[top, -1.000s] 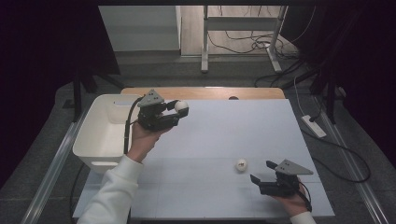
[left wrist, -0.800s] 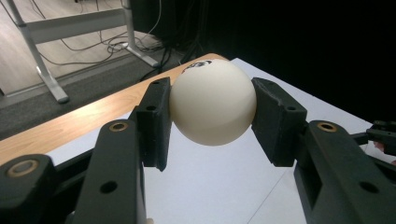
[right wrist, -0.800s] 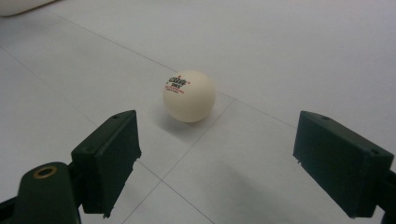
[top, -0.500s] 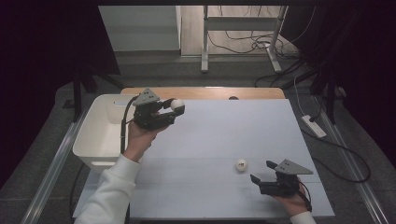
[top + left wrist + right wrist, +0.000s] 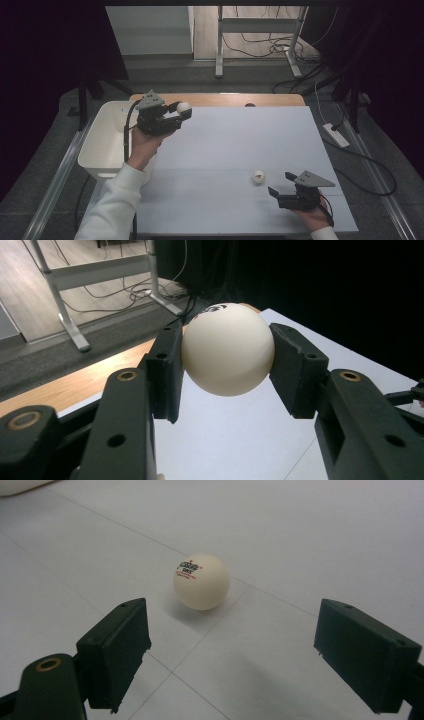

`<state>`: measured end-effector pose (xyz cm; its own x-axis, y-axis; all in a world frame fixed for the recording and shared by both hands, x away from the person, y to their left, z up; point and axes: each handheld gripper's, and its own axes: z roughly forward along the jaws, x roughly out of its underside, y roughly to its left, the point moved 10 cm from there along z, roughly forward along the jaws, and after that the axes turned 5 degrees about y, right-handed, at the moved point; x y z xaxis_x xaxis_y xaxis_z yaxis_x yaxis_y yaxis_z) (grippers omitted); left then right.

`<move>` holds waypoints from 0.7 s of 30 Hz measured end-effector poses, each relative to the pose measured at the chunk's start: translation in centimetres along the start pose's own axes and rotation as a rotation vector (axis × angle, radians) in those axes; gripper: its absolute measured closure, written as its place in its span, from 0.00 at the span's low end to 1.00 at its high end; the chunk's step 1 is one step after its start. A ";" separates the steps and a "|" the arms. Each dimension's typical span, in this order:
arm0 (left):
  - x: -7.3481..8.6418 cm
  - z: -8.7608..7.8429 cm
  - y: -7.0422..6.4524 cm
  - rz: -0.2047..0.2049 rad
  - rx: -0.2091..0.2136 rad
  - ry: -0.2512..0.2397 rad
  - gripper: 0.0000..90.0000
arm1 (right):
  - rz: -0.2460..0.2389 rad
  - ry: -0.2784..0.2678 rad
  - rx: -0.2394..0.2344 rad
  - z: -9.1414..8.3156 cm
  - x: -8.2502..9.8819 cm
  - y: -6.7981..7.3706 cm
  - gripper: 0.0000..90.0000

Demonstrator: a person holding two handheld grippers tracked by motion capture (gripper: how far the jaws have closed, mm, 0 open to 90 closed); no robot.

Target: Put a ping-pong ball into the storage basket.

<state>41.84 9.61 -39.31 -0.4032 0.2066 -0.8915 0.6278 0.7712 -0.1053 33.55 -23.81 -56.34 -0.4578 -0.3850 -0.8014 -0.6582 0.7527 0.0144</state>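
White desk, dark room. From the high view we see the left claw clenched on a white ball, raised beside the white bin; the right claw is released, a second ball just ahead of it. Left gripper view: both pads pinch the ball. Right gripper view: jaws wide apart, second ball resting on the desk beyond them, untouched.

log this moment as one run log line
left gripper: shut on ping-pong ball | right gripper: open, second ball ahead | bin: left
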 end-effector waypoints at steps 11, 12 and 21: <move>-0.2 -0.7 1.3 -0.012 -0.028 -0.002 0.57 | 0.000 -0.001 -0.001 0.0 0.0 0.0 0.16; -0.2 -0.7 1.4 -0.014 -0.029 -0.004 0.57 | -0.001 -0.001 -0.001 0.0 0.0 0.0 0.16; -0.1 -0.8 2.2 -0.017 -0.053 0.002 0.57 | -0.002 0.000 -0.001 0.0 0.0 0.0 0.16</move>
<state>42.71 11.83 -39.13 -0.4149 0.1938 -0.8890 0.5842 0.8058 -0.0970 33.57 -23.78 -56.37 -0.4565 -0.3860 -0.8016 -0.6593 0.7518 0.0134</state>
